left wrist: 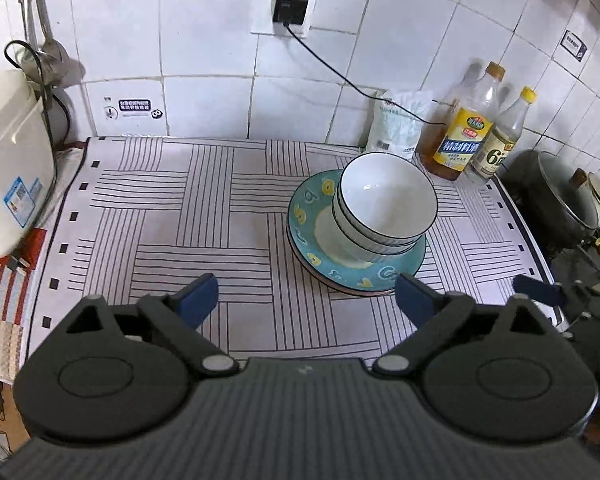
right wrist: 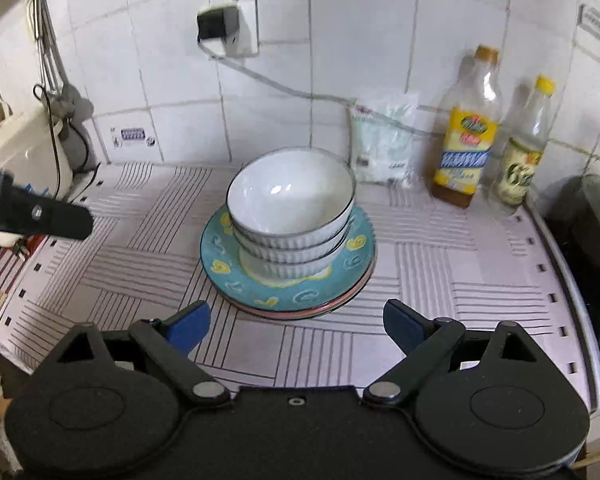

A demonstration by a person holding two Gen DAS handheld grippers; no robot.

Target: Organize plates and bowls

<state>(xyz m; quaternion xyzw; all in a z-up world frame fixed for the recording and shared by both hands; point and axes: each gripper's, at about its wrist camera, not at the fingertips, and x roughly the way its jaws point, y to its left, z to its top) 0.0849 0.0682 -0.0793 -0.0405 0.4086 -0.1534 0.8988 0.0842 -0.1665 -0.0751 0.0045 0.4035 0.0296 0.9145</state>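
Both of my grippers are standing wide open and holding nothing. My left gripper (left wrist: 306, 300) is hanging over the near part of the striped white mat (left wrist: 180, 208), blue pads well apart, with the stack off to its far right. My right gripper (right wrist: 296, 326) is facing the stack more squarely, nothing between its fingers.

The three nested white ribbed bowls with dark rims (right wrist: 290, 216) are sitting on the teal round plate with yellow motifs (right wrist: 228, 264), which is resting on at least one more plate, pink-edged, beneath. The stack is standing on the right half of the mat.

Risks I am noting:
- The bowls are sitting off-centre on the plate, toward its far side, and the top one looks tilted. Any nudge from a finger could slide or tip them.
- The amber glass bottle with the yellow label (right wrist: 466, 140), the clear bottle with the yellow cap (right wrist: 524, 148) and the white bag (right wrist: 382, 144) are standing near, on the far right. A sweeping move there could topple them.
- Judging the task nearly complete, re-gripping now seems the likeliest cause of upset.
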